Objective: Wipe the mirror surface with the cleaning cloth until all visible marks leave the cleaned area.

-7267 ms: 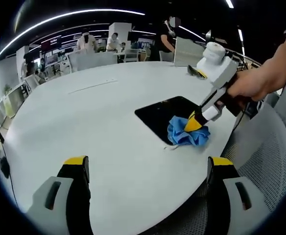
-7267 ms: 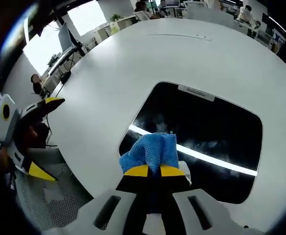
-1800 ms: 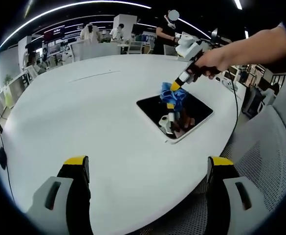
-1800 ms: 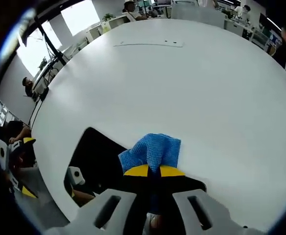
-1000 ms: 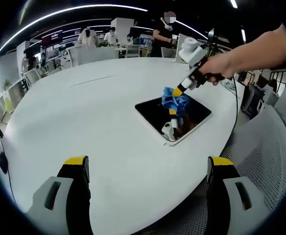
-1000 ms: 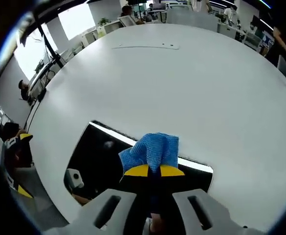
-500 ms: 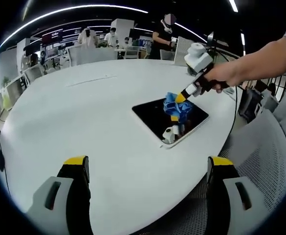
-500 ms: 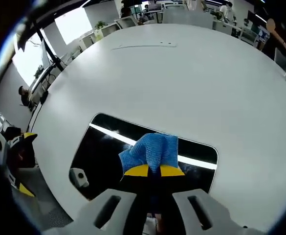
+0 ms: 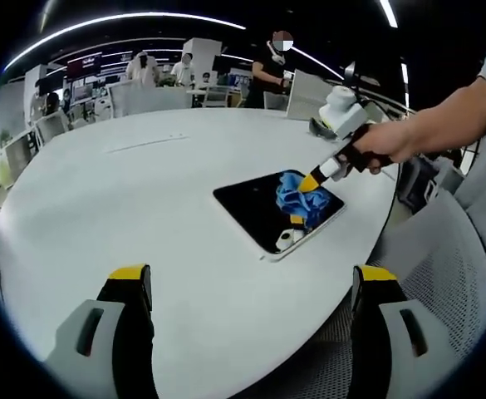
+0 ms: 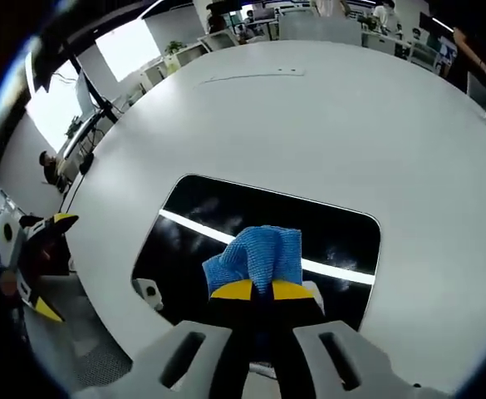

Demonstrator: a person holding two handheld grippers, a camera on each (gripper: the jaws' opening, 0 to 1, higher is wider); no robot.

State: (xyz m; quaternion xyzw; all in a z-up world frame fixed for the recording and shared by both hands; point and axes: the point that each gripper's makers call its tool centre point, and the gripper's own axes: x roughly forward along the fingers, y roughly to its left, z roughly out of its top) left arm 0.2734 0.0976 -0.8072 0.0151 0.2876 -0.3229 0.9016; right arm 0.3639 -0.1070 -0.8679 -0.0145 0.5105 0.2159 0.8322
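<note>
Right gripper [image 10: 263,289] clamped on the blue cloth [image 10: 256,258] mid-wipe on the mirror [image 10: 218,212] lying flat near the worktop [image 10: 326,116] edge, left gripper [image 9: 251,287] wide and idle; press flat, overlap strokes over the hazy smears.

My left gripper [image 9: 251,320] hangs wide open over the white counter [image 9: 126,199]. Ahead, the right gripper [image 9: 311,179] presses the blue cloth [image 9: 297,193] onto the mirror [image 9: 251,204].

Right claw [image 10: 262,290]: jaws closed together, angled downward, held by the person's hand [image 9: 390,146] with forearm extended. Left claw [image 9: 255,291]: jaws spread wide apart, nothing between them, held level.
</note>
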